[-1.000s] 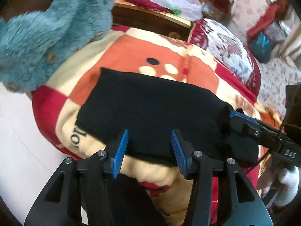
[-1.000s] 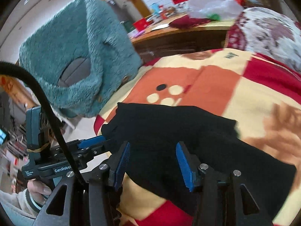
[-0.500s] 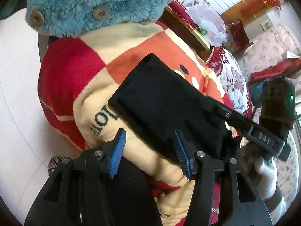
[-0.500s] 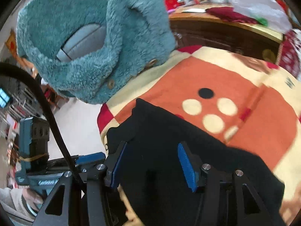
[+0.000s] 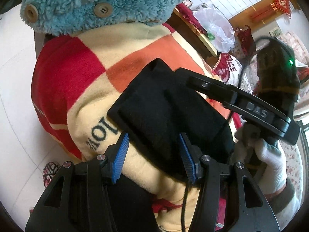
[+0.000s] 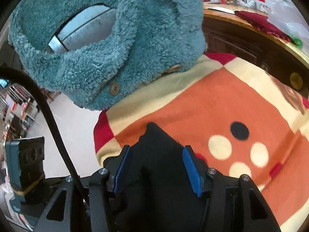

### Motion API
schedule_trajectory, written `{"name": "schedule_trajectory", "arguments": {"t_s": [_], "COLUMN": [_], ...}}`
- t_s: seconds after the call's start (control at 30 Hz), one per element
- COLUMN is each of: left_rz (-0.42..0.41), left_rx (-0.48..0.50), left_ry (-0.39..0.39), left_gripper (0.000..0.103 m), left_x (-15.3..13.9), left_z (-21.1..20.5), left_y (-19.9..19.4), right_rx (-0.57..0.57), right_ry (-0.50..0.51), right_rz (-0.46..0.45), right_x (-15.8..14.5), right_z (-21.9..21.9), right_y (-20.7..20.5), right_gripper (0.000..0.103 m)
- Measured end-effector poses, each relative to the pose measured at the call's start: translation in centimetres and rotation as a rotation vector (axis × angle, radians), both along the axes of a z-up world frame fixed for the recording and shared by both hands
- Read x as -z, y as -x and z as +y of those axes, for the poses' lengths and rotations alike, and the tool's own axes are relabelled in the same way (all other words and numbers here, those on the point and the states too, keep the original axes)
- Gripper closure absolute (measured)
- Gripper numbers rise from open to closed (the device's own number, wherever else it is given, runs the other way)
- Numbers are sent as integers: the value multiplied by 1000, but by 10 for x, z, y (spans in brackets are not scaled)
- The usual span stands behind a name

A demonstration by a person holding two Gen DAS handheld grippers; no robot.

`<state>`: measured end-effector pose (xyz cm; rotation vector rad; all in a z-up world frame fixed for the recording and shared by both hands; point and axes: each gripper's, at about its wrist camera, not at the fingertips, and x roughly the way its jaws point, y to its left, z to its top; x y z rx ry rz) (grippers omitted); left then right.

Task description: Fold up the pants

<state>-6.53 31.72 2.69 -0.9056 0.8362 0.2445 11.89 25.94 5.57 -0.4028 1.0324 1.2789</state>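
The left gripper (image 5: 153,155) had its two blue pads partly apart, with nothing pinched between them; it hung over the near edge of the black pants (image 5: 154,104). The right gripper (image 6: 157,171) was the same, its blue pads about halfway apart and holding nothing, just above the pants (image 6: 160,166). In the left view the right gripper's (image 5: 191,81) black finger reached over the top of the pants, held by a hand in a white glove (image 5: 270,162). The pants lay folded into a small thick bundle on a blanket (image 5: 135,44) with red, orange and cream squares. They looked soft, light and floppy, so they would likely bend and sag when lifted, and the layers could slide apart. I think the best place to grab was a corner or an edge, pinching all the layers together. There was one pair of pants, two grippers, one blanket, and one fluffy blue coat (image 6: 100,31) lying past the pants. I could count two buttons (image 5: 102,9) on the coat in the left view.
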Motion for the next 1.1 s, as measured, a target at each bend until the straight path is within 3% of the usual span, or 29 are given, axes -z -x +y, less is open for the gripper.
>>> {"name": "schedule_trajectory", "arguments": {"t_s": [0.4, 0.77, 0.8, 0.93, 1.03, 1.1], "left_rz": [-13, -22, -24, -32, -45, -45], "left_rx": [-11, -28, -31, -35, -22, -6], "left_ry": [18, 14, 15, 13, 0, -37], "left_gripper": [51, 51, 51, 51, 51, 61], "left_x": [0, 0, 0, 1, 1, -2], "left_z": [4, 3, 3, 3, 3, 1], "left_y": [-7, -6, -6, -7, -9, -10], "right_rx": [-69, -62, -60, -49, -34, -32], "right_ry": [86, 79, 79, 48, 14, -7], "right_rz": [-69, -46, -44, -48, -35, -29], "right_x": [17, 24, 24, 28, 25, 20], "right_z": [40, 35, 35, 33, 31, 28], "right_y": [6, 2, 0, -6, -5, -4], "right_gripper": [50, 53, 54, 80, 85, 87]}}
